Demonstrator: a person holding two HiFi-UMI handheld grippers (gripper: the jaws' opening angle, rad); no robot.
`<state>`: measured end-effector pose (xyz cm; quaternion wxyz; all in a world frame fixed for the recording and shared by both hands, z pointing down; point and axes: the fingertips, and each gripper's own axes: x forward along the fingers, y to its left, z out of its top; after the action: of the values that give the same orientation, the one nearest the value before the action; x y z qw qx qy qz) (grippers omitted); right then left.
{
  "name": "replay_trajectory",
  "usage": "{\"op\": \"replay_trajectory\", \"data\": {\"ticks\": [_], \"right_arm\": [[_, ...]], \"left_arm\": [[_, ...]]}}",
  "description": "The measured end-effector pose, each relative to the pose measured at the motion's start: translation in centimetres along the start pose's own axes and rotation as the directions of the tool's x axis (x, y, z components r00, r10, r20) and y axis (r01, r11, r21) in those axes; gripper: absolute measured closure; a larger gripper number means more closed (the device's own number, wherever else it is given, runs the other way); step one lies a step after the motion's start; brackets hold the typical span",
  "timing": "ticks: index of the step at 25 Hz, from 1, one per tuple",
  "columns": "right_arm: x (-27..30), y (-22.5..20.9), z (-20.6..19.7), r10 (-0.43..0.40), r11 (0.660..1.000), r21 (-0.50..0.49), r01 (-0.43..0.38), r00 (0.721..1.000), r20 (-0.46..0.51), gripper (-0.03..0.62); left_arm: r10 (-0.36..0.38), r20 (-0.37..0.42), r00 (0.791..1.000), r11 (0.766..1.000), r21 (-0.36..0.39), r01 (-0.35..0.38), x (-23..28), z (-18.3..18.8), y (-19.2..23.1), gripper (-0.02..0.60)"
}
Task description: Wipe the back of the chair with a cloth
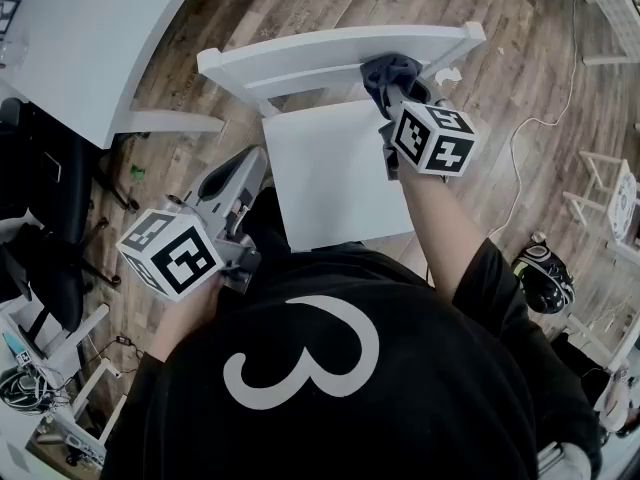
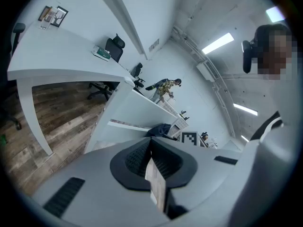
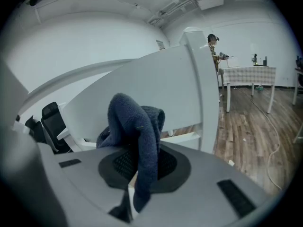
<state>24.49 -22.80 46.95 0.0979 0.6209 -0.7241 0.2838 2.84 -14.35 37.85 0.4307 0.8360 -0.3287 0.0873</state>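
Two grippers are in our hands, but only one works. At the left, our left gripper (image 1: 248,166) hangs beside the white chair (image 1: 330,183), jaws pressed together on nothing. In the middle, the chair's back (image 1: 320,60) shows no mark telling which part is already wiped. At its right end the dark cloth (image 1: 386,71), pinched in our right gripper (image 1: 397,95), lies against it, so we judge the wiping is under way, the left stretch probably remaining. The rear face of the back is hidden, and the marker cube (image 1: 432,138) covers part of the contact.
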Motion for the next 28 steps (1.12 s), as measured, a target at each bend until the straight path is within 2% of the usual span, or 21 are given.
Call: {"op": "replay_trajectory", "data": {"ticks": [10, 16, 22, 28], "right_arm": [[-1.8, -6.4, 1.0, -0.093, 0.995, 0.023, 0.093, 0.996, 0.008, 0.545], [-2.0, -7.3, 1.1, -0.114, 0.993, 0.025, 0.114, 0.993, 0.012, 0.548], [-2.7, -6.0, 1.0, -0.077, 0.997, -0.014, 0.077, 0.997, 0.009, 0.548], [-3.1, -0.7, 0.1, 0.055, 0.998, -0.039, -0.055, 0.998, 0.013, 0.547]], "left_arm": [[-0.011, -0.002, 1.000, 1.000, 0.005, 0.011, 0.2, -0.5, -0.3, 0.568], [-0.009, -0.002, 1.000, 1.000, -0.006, 0.009, 0.2, -1.0, -0.2, 0.568], [-0.007, 0.017, 1.000, 1.000, -0.014, 0.008, -0.1, -1.0, -0.1, 0.568], [0.001, 0.036, 0.999, 1.000, -0.027, 0.000, -0.8, -0.7, 0.7, 0.568]]}}
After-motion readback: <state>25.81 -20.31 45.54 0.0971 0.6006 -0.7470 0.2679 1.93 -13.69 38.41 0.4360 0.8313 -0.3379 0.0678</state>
